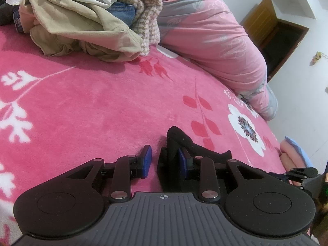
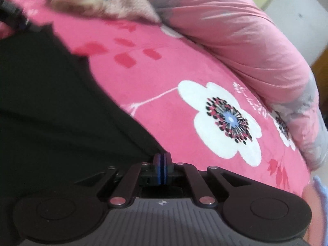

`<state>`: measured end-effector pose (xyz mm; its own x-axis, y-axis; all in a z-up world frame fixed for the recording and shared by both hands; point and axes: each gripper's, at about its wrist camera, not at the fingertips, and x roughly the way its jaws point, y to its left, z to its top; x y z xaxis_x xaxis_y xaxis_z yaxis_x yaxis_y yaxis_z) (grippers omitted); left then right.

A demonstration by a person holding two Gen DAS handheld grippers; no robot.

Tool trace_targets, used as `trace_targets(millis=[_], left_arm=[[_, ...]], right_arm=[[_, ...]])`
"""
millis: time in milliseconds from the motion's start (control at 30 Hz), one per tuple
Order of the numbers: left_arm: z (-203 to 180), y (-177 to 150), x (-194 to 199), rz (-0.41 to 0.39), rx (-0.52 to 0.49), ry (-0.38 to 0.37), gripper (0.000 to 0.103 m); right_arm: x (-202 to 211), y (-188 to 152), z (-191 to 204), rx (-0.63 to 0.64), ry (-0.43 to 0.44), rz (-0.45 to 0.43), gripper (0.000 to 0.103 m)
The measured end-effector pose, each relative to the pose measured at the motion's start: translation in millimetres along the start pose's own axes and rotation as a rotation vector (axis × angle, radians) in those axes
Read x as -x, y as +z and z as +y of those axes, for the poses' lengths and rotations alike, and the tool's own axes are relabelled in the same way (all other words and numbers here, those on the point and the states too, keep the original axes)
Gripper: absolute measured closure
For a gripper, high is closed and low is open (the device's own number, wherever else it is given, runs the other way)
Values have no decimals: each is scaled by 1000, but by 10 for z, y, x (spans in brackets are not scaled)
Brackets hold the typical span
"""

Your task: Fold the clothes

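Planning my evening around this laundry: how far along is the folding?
Nothing looks folded yet. In hand: one black garment on the pink blanket, bunched at the left gripper, whose jaws stand apart; the right gripper is shut at its edge. Left: the heap of clothes.

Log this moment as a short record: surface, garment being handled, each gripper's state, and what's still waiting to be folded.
surface: pink floral blanket on a bed
garment: black garment, bunched in the left wrist view
left gripper: fingers apart, black fabric draped against one finger, no pinch
right gripper: fingers nearly together at the black garment's edge; grip on the fabric unclear
waiting: pile of clothes at the far side
beside pile: pink quilt
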<state>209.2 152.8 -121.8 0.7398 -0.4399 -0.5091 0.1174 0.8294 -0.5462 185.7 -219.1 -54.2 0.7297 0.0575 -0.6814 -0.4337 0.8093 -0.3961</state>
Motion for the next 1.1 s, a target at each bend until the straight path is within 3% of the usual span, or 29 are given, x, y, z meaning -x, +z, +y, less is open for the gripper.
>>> trace_targets(millis=[33,100,300,367,633,733,767,833,867,1000,1100], left_arm=[[1,-1,0,0,0,0,74],[-1,1,-1,0,-1,1,74],[-15,-7,5,-1,-5,5,74],[-18,-6,2,-1,-8,7,74],[-23,-11,-1,-2,-12,9,74],[-25,-10,-3,-2,-13,9,74],[-25,-10,-4,-2,-13,9,74],[-26,-11,-2,-2,-13,10,74],[-26,-11,-2,-2,-13,10,74],[-31,-12,-1,-1,-11,10,74],[-34,-8,-5,0,-11,10,74]], right_arm=[[52,6,-77,-55,15,-10,87],[183,-22,-288,-174,18,-35,61],[660,-287,-1022,-554,-47,-103,60],[788,-427,-1166,-627,-56,-104,60],[694,-729,-1034,-573,-48,17,65],[506,-803,-1096,-651,-24,60,66],[451,-834,-1121,-686,-4,71,72],[402,-894,-1157,-754,49,71,93],[415,-906,-1168,-778,67,49,100],[673,-940,-1205,-863,36,-134,101],[719,-1073,-1262,-947,7,-170,101]])
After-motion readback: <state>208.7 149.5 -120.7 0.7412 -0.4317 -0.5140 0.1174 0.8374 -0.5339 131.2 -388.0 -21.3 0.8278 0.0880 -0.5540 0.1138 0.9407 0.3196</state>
